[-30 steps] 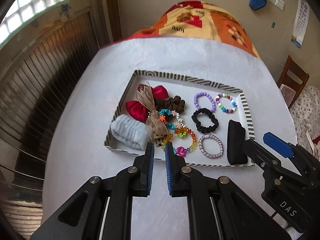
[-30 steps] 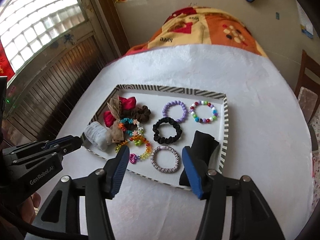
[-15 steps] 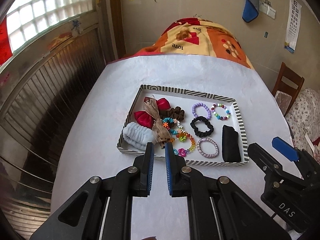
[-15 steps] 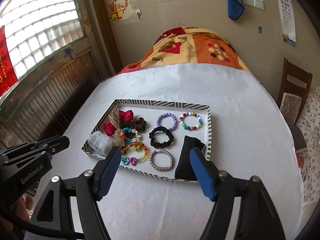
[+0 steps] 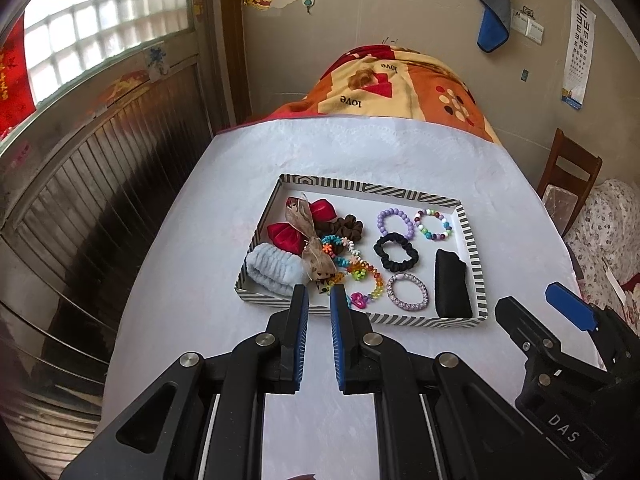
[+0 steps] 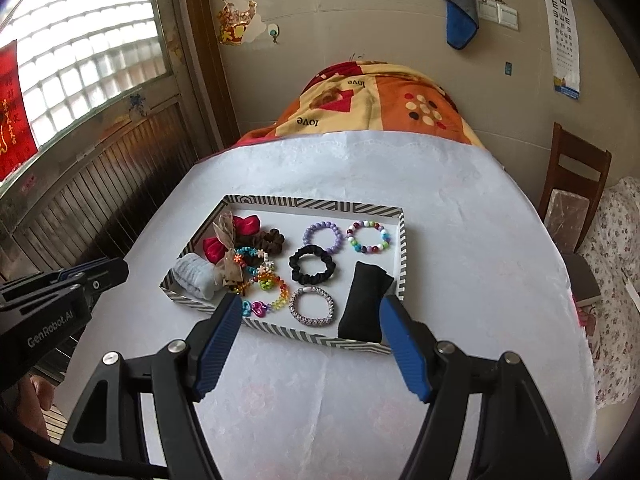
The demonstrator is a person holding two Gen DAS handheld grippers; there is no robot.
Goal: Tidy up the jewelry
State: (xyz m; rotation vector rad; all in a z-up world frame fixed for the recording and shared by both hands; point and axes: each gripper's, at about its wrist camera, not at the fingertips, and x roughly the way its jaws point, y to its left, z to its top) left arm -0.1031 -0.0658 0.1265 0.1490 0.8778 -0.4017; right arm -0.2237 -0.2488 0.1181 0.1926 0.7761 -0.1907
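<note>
**Desk:** Left wrist view first. What does it show of the jewelry?

**Photographer:** A striped tray (image 5: 472, 248) sits on the white cloth-covered table (image 5: 200, 240), holding all of it. On its right side the bracelets lie singly, apart from one another: a purple bead bracelet (image 5: 395, 222), a multicolour bead bracelet (image 5: 433, 224), a black scrunchie (image 5: 396, 253) and a lilac woven bracelet (image 5: 407, 292), with a black pouch (image 5: 451, 289) along the right wall. The left side is a heap: a red bow (image 5: 298, 226), a brown scrunchie (image 5: 348, 226), a pale blue band (image 5: 272, 270) and a rainbow bead string (image 5: 362, 276) tangled together.

**Desk:** Why the split?

**Photographer:** It reads as sorted pieces on the right and unsorted on the left, though that is my judgement.

**Desk:** And the tongs?

**Photographer:** The left gripper (image 5: 319, 300) hangs above the tray's near edge, fingers nearly pressed together with only a narrow gap, nothing pinched. The right gripper (image 6: 308, 320) is spread wide over the near edge, empty, framing the woven bracelet (image 6: 311, 306) and pouch (image 6: 364, 304), likely ready for the next pick.

**Desk:** The room?

**Photographer:** Beyond the table, an orange patterned blanket (image 6: 380, 104), a glass-block window (image 6: 80, 60) on the left, a wooden chair (image 6: 576, 184) on the right, and an eye chart (image 6: 564, 32) on the wall.
</note>
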